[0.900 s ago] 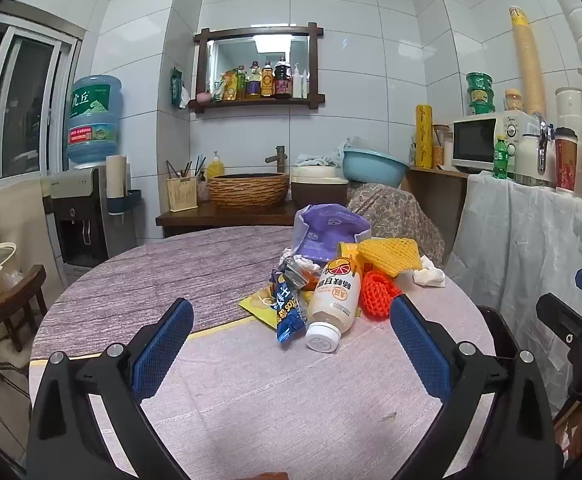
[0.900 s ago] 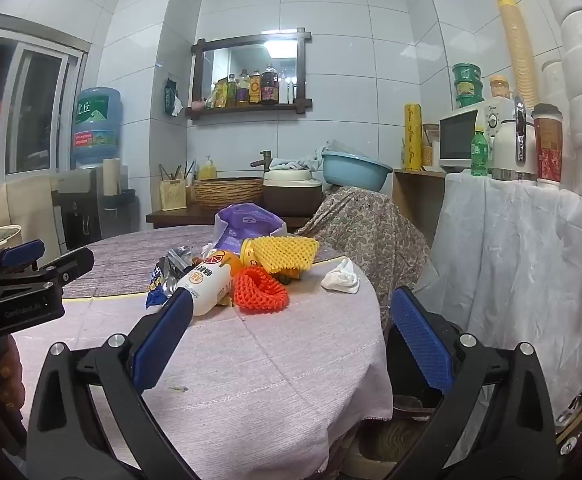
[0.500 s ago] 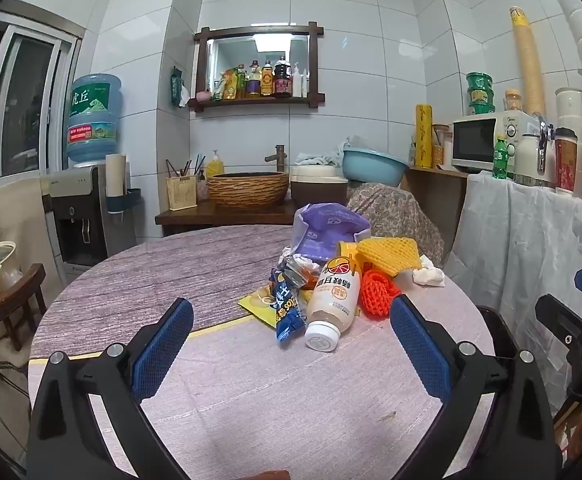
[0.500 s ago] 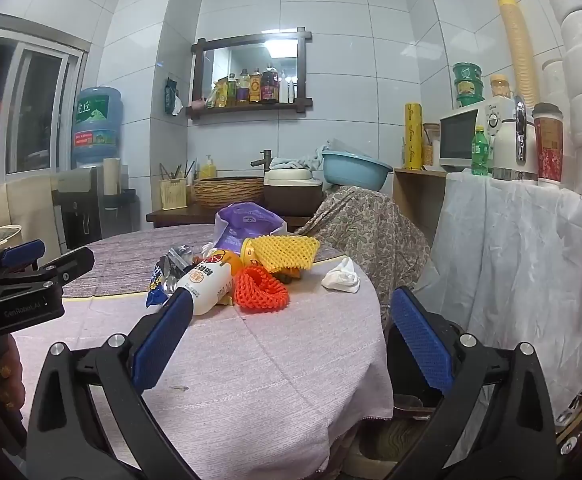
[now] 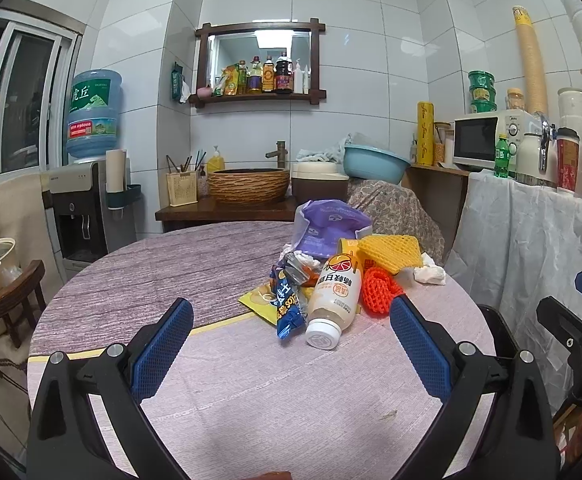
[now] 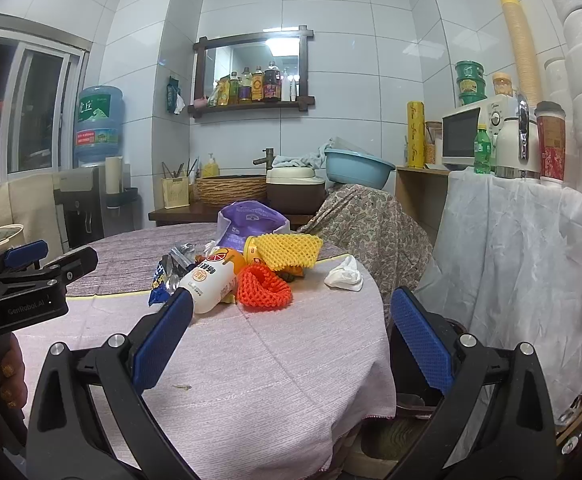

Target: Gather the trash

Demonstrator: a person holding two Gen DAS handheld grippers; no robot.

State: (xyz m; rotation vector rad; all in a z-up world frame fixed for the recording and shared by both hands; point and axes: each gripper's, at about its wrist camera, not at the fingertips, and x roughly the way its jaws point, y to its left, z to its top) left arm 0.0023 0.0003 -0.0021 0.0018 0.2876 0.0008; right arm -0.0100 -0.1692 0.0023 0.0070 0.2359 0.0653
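Observation:
A pile of trash lies on the round table (image 5: pixel 251 392): a white drink bottle (image 5: pixel 333 298) on its side, a blue snack wrapper (image 5: pixel 287 304), an orange foam net (image 5: pixel 379 290), a yellow foam net (image 5: pixel 389 252), a purple bag (image 5: pixel 327 228) and a crumpled white tissue (image 5: pixel 429 272). My left gripper (image 5: pixel 291 344) is open and empty, short of the bottle. My right gripper (image 6: pixel 291 334) is open and empty at the table's right edge, nearer than the orange net (image 6: pixel 263 284), the bottle (image 6: pixel 209 280) and the tissue (image 6: pixel 345 274).
A chair draped in patterned cloth (image 6: pixel 367 228) stands behind the table. A white-draped counter (image 6: pixel 523 248) with a microwave (image 6: pixel 465 138) is on the right. A sink shelf with a woven basket (image 5: pixel 249 186) is at the back, a water dispenser (image 5: pixel 79 200) to the left.

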